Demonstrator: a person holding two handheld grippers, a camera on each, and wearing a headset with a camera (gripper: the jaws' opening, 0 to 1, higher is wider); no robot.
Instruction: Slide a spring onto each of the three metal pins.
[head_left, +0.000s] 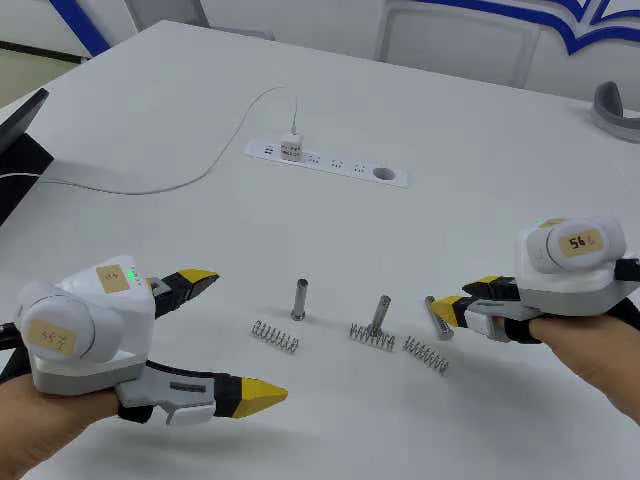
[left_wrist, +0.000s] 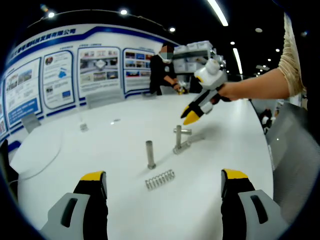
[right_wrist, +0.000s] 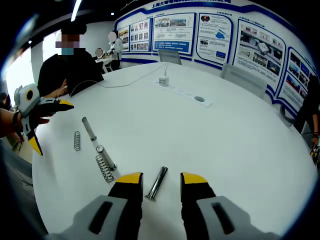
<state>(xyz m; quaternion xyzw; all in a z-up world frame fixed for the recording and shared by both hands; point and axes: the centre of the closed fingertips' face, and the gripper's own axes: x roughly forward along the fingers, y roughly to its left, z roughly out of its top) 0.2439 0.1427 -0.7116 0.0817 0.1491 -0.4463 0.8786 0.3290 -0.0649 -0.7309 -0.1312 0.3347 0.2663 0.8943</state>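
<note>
Silver and bare, all three short metal pins are without a spring, so you are at the very start of the threading. The left upright steel pin (head_left: 299, 299) stands on its base on the white bench (head_left: 200, 140), with a small coiled wire spring (head_left: 274, 336) lying just beside its foot. The middle steel pin (head_left: 380, 314) stands too, leaning a little as the head view shows it, and a second coiled spring (head_left: 372, 337) lies at its base, touching or nearly so. The third steel pin (right_wrist: 156, 182) is the odd one: it lies flat on its side, with the third coiled spring (head_left: 426, 354) near it. Your right tool (right_wrist: 161, 176) straddles that lying pin, its yellow tips narrow on either side with a gap showing, so the pin isn't gripped yet. Your left tool (head_left: 238, 335) hovers spread wide and holding nothing, just left of the first spring. I'd judge the step in hand is picking up the lying pin. Close the right tool on its shaft and either stand it up or hold it level with one end free. Then bring the left tool over a spring, pinch it lightly across the coils so it doesn't squash or flick away, and line its bore up with the pin's end. Farther off, a white power strip (head_left: 325, 162) sits well apart.
</note>
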